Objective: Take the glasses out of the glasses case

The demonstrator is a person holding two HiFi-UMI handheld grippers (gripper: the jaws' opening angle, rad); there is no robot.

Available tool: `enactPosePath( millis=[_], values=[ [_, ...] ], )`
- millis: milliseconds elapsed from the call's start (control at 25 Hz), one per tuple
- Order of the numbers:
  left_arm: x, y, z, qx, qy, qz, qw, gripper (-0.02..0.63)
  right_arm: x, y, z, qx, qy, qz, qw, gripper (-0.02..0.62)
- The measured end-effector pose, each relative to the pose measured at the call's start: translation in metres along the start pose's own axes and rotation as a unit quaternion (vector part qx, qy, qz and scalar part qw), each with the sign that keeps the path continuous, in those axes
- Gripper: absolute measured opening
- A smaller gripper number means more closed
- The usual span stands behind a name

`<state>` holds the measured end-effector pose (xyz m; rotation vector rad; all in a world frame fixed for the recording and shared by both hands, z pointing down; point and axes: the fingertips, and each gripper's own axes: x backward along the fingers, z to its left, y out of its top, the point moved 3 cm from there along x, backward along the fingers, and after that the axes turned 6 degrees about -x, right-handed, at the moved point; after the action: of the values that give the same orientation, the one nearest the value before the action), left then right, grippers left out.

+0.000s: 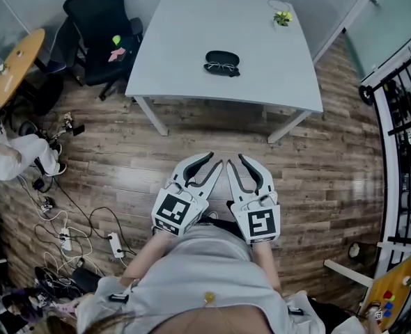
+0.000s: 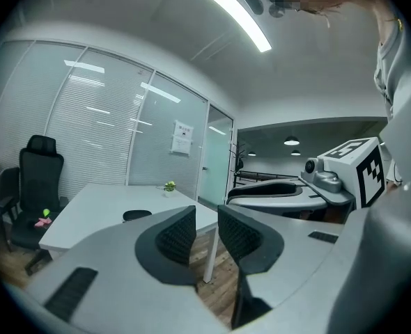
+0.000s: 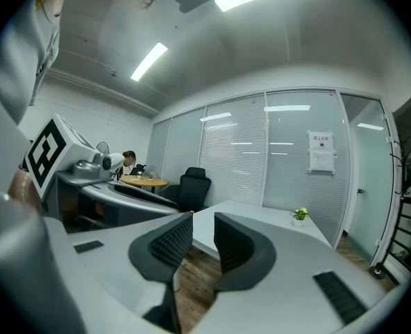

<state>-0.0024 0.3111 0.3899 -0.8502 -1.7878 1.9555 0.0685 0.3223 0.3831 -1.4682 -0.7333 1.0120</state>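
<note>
Glasses case (image 1: pixel 222 57) on table (image 1: pixel 184 47), far off; left claw (image 1: pixel 204 167), right claw (image 1: pixel 236 165) part-open, empty.

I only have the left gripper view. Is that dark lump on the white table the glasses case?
Observer: Yes; the head view shows a black glasses case with the glasses at its near side.
Operator: Is the right gripper holding anything?
Observer: No; its own view shows the right gripper with jaws apart, nothing between them.
Operator: Anyone else in the room?
Observer: Yes; the right gripper view shows a person at a round table, left of the black chair.
</note>
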Motion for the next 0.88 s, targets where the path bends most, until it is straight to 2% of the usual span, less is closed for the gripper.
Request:
enactPosePath(
  millis=[400, 880],
  values=[
    [-0.045, 0.011, 0.080, -0.008, -0.025, 0.002, 0.9996, 0.104, -0.087, 0.022, -0.023, 0.010, -0.014, 0.000, 1.000, 0.100],
    [-0.055, 0.010, 0.156, -0.004, -0.028, 0.001, 0.9996, 0.104, -0.164, 0.026, -0.014, 0.031, -0.010, 0.025, 0.999, 0.100]
  ],
)
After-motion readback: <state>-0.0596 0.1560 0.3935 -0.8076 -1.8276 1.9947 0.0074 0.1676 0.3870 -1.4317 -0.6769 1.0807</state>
